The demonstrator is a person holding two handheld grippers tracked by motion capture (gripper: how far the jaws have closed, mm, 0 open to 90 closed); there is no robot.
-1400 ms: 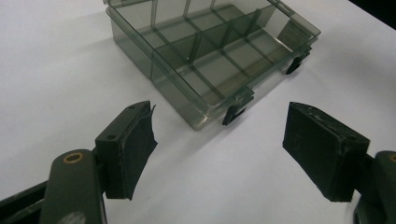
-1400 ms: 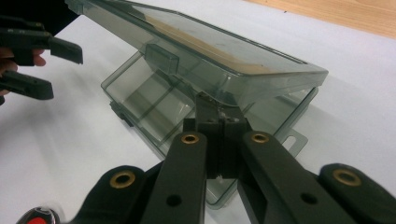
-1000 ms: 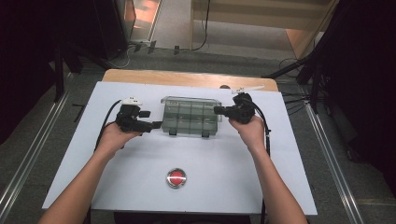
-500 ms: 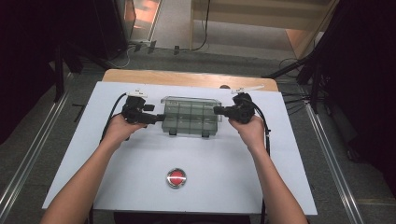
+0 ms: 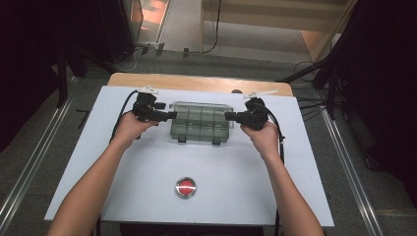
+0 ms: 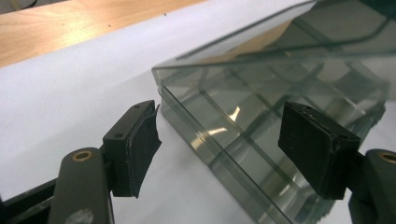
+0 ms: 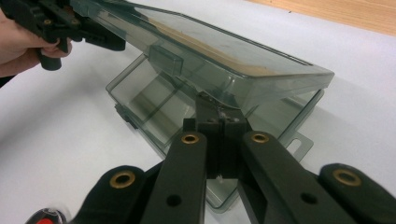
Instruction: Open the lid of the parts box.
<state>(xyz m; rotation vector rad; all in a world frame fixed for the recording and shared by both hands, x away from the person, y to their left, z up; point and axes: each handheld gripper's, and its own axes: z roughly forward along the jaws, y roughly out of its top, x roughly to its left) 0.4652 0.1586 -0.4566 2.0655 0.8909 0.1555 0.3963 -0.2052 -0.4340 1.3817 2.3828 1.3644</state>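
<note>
A clear plastic compartment box [image 5: 200,122] is seen on the white table [image 5: 147,162], between the two grippers. The left gripper [image 5: 169,116] is held at the box's left end; in the left gripper view its jaws stand wide apart and have just been closing a little, with a corner of the box [image 6: 261,140] between the pads [image 6: 140,140] but not pressed by them. The right gripper [image 5: 228,116] is placed at the box's right end with its jaws brought fully together; whether the tips [image 7: 219,122] pinch the box's edge cannot be told. In the right gripper view the lid [image 7: 210,51] is shown raised and tilted above the base, which the high view leaves unclear. A red button [image 5: 185,187] is seen near the table's front edge in the high view.
</note>
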